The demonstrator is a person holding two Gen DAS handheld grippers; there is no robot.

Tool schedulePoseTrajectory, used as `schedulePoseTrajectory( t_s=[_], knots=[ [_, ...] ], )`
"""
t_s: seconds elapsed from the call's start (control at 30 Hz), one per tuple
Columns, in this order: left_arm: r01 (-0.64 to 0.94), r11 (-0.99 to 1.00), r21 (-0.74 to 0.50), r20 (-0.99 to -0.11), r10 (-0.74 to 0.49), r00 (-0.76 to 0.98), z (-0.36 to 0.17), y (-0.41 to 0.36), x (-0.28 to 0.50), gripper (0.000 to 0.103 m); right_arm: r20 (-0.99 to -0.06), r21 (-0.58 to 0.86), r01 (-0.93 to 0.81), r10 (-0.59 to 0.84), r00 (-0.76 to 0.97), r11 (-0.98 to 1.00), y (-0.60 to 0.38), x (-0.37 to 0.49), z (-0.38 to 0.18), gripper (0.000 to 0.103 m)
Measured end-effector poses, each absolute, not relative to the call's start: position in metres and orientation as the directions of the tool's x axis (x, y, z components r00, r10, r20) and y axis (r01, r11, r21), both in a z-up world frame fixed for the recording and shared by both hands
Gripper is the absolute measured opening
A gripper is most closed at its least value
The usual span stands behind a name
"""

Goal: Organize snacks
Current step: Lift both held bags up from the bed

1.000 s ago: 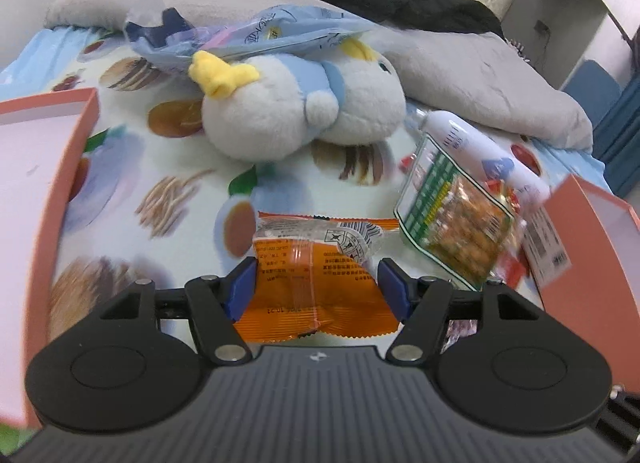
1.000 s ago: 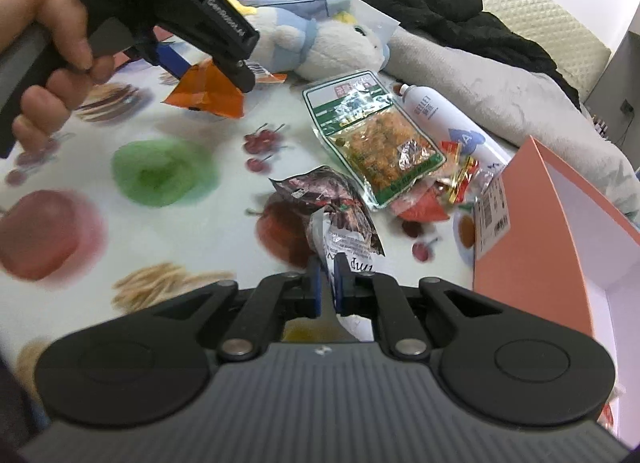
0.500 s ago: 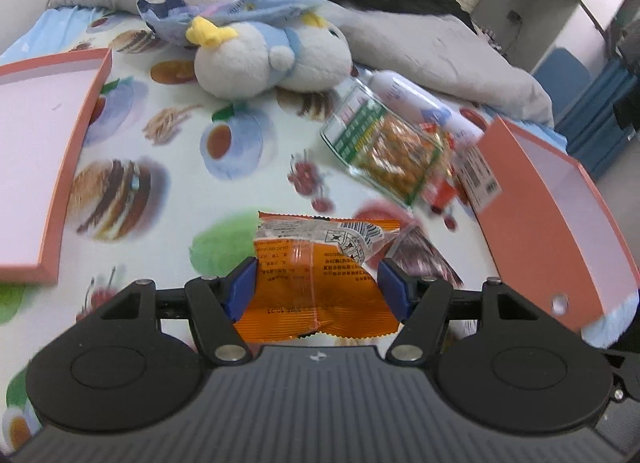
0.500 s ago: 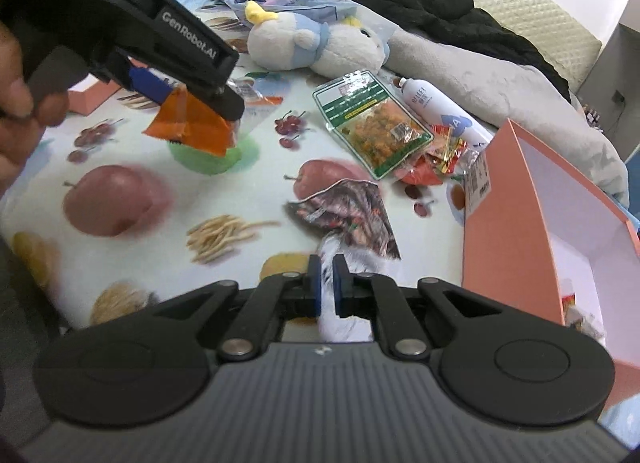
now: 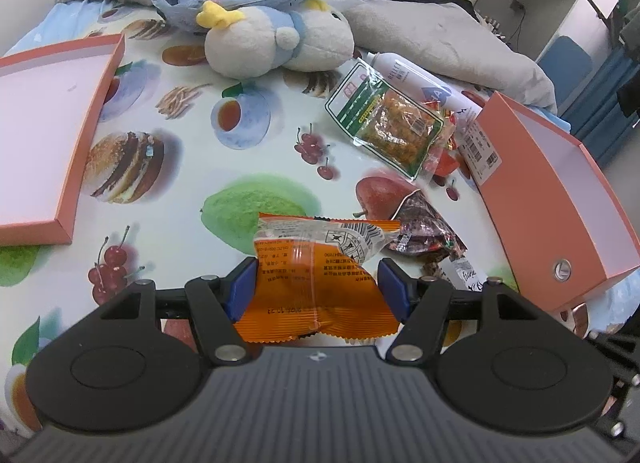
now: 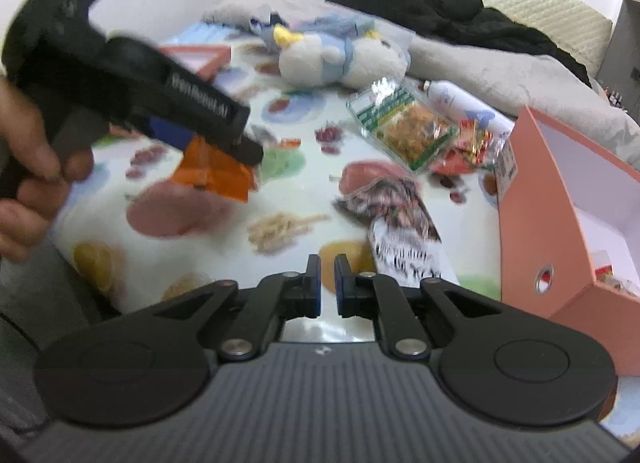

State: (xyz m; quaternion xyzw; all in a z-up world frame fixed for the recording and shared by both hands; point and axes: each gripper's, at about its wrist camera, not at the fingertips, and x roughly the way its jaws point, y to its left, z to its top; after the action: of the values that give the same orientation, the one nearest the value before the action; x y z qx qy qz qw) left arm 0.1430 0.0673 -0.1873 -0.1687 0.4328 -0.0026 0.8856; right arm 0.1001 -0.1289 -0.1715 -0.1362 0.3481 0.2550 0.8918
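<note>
While your left hand-held gripper point(image 5: 316, 287) clenched the orange packet point(image 5: 316, 283) by its sides, you held it aloft, well left of the open box point(image 5: 560, 199). Your right hand-held gripper point(image 6: 327, 287) stood nearly closed on nothing, a narrow gap between its pads, with the dark packet point(image 6: 394, 203) lying on the bed point(image 5: 248, 167) just left of the box. The green packet point(image 5: 384, 121) and some red sweets point(image 5: 442, 159) lay beyond it, beside the box's far corner. By my reading, you were on the carry step: the orange packet was lifted but not yet stowed. Next, you would have needed to swing it rightward over the box wall and release it inside, then reopen the right one for the dark packet.
</note>
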Motion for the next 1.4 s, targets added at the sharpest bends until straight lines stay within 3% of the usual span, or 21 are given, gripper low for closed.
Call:
schedulePoseTrajectory(
  t_s=[0.07,0.1,0.13,0.3,0.4,1.2,1.33,1.4],
  knots=[
    [-0.139,0.944,-0.299,-0.765,-0.15,0.627,-0.187,0.069,0.144,0.07,-0.681,-0.034,-0.535,0.372,0.631,0.844,-0.133,0.107,-0.169,0.035],
    [-0.138,0.945,-0.297,-0.765,-0.149,0.626,-0.188,0.069,0.145,0.07,-0.674,-0.017,-0.526,0.379,0.634,0.85,-0.135,0.111,-0.168,0.06],
    [-0.138,0.946,-0.295,-0.766,-0.148,0.626,-0.188,0.07,0.146,0.07,-0.663,-0.005,-0.517,0.384,0.642,0.856,-0.138,0.113,-0.168,0.068],
    [-0.139,0.947,-0.29,-0.772,-0.145,0.618,-0.191,0.073,0.145,0.07,-0.65,0.012,-0.497,0.385,0.656,0.867,-0.142,0.125,-0.171,0.068],
    [-0.142,0.946,-0.293,-0.776,-0.149,0.612,-0.195,0.074,0.143,0.07,-0.64,-0.02,-0.457,0.34,0.689,0.889,-0.142,0.134,-0.173,0.087],
    [-0.119,0.959,-0.257,-0.804,-0.144,0.577,-0.206,0.065,0.136,0.07,-0.792,-0.041,-0.448,0.245,0.56,0.893,-0.131,0.222,-0.225,0.086],
    [-0.116,0.962,-0.248,-0.808,-0.14,0.572,-0.206,0.064,0.138,0.07,-0.822,0.002,-0.427,0.245,0.514,0.904,-0.133,0.229,-0.238,0.065],
    [-0.115,0.963,-0.244,-0.81,-0.137,0.571,-0.205,0.062,0.139,0.07,-0.809,0.008,-0.385,0.232,0.54,0.923,-0.138,0.226,-0.24,0.06]
  ],
)
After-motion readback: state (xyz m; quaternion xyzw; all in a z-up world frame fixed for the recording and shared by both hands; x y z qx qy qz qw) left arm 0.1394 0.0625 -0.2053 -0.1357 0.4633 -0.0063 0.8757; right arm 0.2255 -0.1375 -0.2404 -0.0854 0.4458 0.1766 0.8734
